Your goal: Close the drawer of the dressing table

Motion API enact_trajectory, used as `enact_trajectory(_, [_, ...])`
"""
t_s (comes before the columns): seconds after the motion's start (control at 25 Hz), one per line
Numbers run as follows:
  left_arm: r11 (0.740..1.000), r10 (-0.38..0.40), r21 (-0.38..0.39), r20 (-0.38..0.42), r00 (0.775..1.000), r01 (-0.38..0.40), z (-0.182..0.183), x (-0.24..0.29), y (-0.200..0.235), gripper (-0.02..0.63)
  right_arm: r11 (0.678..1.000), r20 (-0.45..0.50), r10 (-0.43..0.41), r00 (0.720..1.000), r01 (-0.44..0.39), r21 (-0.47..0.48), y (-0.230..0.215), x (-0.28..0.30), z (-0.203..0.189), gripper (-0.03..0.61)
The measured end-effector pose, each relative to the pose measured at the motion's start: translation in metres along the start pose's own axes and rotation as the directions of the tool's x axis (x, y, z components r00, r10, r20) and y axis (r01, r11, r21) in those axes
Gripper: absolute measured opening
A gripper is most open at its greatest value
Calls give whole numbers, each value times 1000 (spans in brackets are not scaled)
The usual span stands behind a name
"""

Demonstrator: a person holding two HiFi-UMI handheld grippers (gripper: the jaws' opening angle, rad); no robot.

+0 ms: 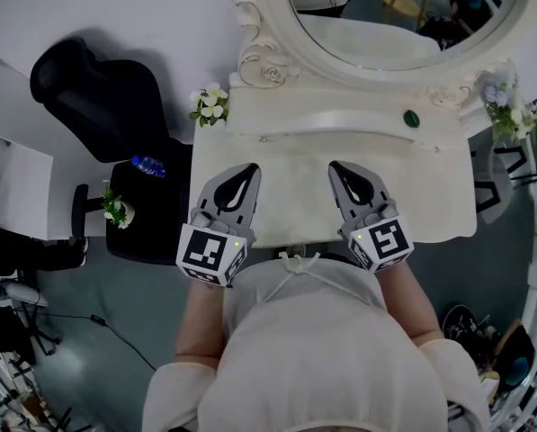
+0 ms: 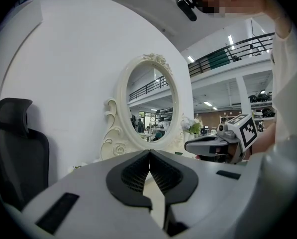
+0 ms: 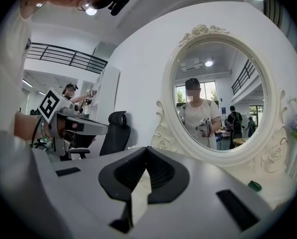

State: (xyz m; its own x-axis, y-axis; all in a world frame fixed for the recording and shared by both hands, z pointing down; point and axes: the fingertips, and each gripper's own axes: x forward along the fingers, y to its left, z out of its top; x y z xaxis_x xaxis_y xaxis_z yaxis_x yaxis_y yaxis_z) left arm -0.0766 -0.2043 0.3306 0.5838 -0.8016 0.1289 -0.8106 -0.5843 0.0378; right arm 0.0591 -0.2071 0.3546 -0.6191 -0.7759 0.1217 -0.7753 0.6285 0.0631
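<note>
The white dressing table (image 1: 430, 187) lies below me, with its oval mirror (image 1: 403, 25) at the back. Its front edge runs under my body, and no drawer shows in any view. My left gripper (image 1: 250, 167) hovers over the left half of the tabletop. Its jaws are shut tip to tip with nothing between them, as the left gripper view (image 2: 149, 153) confirms. My right gripper (image 1: 335, 166) hovers over the right half, level with the left one. It is also shut and empty in the right gripper view (image 3: 147, 149). Both point toward the mirror.
White flowers (image 1: 210, 104) stand at the table's back left corner, and another bunch (image 1: 506, 106) at the back right. A small green object (image 1: 412, 118) lies near the mirror's base. A black office chair (image 1: 97, 97) and a dark stool with a blue bottle (image 1: 148, 165) stand to the left.
</note>
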Motion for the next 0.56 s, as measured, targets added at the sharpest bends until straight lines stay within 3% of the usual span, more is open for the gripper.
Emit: enact_trajectory(0.56, [1000, 7, -13, 8, 1000, -7, -1, 4, 3, 20, 999, 16, -25, 1000, 25, -24, -5, 4, 3, 2])
